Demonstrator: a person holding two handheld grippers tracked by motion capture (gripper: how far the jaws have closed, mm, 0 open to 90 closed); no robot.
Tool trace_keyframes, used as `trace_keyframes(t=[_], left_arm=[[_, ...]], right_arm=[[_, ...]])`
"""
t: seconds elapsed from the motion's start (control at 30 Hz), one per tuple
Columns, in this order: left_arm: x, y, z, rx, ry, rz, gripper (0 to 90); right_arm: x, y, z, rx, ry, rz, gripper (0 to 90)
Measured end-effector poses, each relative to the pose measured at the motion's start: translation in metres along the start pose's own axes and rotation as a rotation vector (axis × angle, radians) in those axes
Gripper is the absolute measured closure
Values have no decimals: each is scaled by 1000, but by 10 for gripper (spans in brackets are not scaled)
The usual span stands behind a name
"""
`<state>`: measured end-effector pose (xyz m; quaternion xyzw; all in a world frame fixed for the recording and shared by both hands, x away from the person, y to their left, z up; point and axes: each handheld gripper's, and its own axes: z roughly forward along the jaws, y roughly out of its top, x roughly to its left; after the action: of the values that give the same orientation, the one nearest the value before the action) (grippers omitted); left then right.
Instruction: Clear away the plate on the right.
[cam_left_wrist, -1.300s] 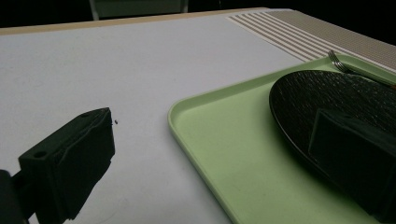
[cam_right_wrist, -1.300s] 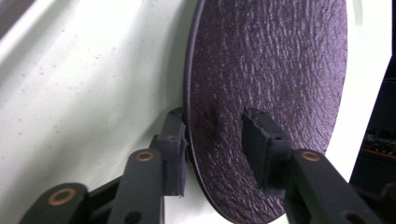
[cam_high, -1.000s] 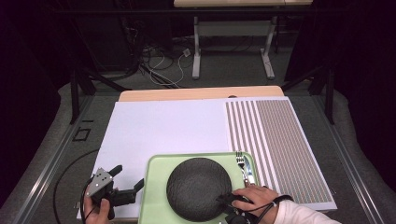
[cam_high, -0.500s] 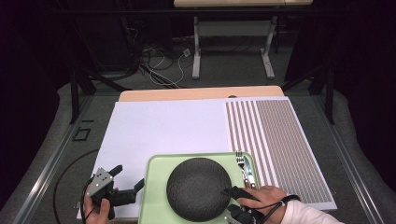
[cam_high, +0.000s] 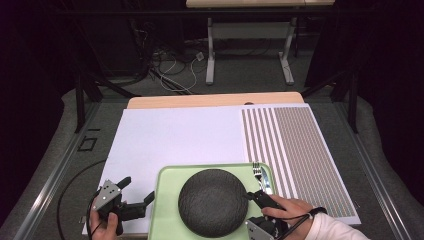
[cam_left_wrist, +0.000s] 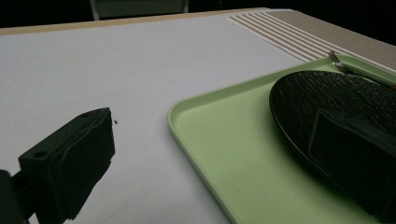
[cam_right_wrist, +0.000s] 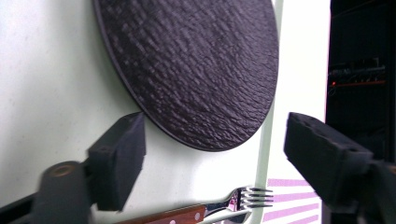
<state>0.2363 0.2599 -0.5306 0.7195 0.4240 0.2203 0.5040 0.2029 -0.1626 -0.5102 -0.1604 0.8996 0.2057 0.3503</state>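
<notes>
A round black textured plate (cam_high: 212, 202) (cam_left_wrist: 336, 93) (cam_right_wrist: 196, 60) lies on a pale green tray (cam_high: 167, 210) (cam_left_wrist: 224, 154) (cam_right_wrist: 46, 93) at the near edge of the table. A fork (cam_high: 260, 175) (cam_left_wrist: 341, 63) (cam_right_wrist: 243, 200) with a wooden handle rests along the tray's right side. My right gripper (cam_high: 256, 202) (cam_right_wrist: 215, 135) hovers over the fork's handle end beside the plate. Its jaws have just been opening and press on nothing, with the plate's rim and the fork seen between them. My left gripper (cam_high: 139, 188) (cam_left_wrist: 215, 130) stands open, straddling the tray's left rim.
The tray sits on a white mat (cam_high: 170, 135) with a striped panel (cam_high: 295, 145) on its right. A wooden table edge (cam_high: 215, 100) runs behind. A black cable (cam_high: 70, 195) loops off the left side. Table legs and cables stand on the floor beyond.
The right gripper's jaws have spread apart and the hand has shifted slightly. The fork, plate and tray lie where they were. The left gripper has not moved.
</notes>
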Motion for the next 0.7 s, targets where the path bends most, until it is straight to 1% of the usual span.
trace_keyframes(t=[0.07,0.1,0.13,0.17,0.23,0.27,0.3,0.33,0.4,0.43,0.47,0.5,0.57,0.6,0.7], left_arm=[[0,0,0,-1,1,0,4],[0,0,0,-1,0,-1,4],[0,0,0,0,0,-1,4],[0,0,0,-1,0,-1,4],[0,0,0,-2,-1,0,4],[0,0,0,-2,-1,-1,4],[0,0,0,-2,-1,-1,4],[0,0,0,-3,-1,-2,4],[0,0,0,-4,-1,-3,4],[0,0,0,-6,-1,-4,4],[0,0,0,-6,-1,-4,4],[0,0,0,-6,-1,-4,4],[0,0,0,-6,-1,-4,4],[1,0,-1,-6,0,2,4],[1,0,-1,-6,0,1,4]], right_arm=[[-3,-1,-1,-19,-7,24,177],[-5,0,-3,-13,-7,36,147],[-5,0,-4,-13,-24,52,141],[-6,0,-4,-5,-30,45,136],[-7,-1,-4,-12,-62,59,110],[-8,-1,-4,2,-56,61,99],[-8,-1,-4,5,-63,70,78],[-9,-1,-3,-3,-77,65,51],[-10,-1,-3,16,-62,75,0],[-11,-1,-2,19,-69,82,0],[-12,-2,-2,16,-89,89,0],[-14,-2,-2,22,-81,86,0],[-17,-5,-2,31,-88,118,0],[-18,-5,-3,34,-90,125,0],[-22,-9,-2,35,-96,150,0]])
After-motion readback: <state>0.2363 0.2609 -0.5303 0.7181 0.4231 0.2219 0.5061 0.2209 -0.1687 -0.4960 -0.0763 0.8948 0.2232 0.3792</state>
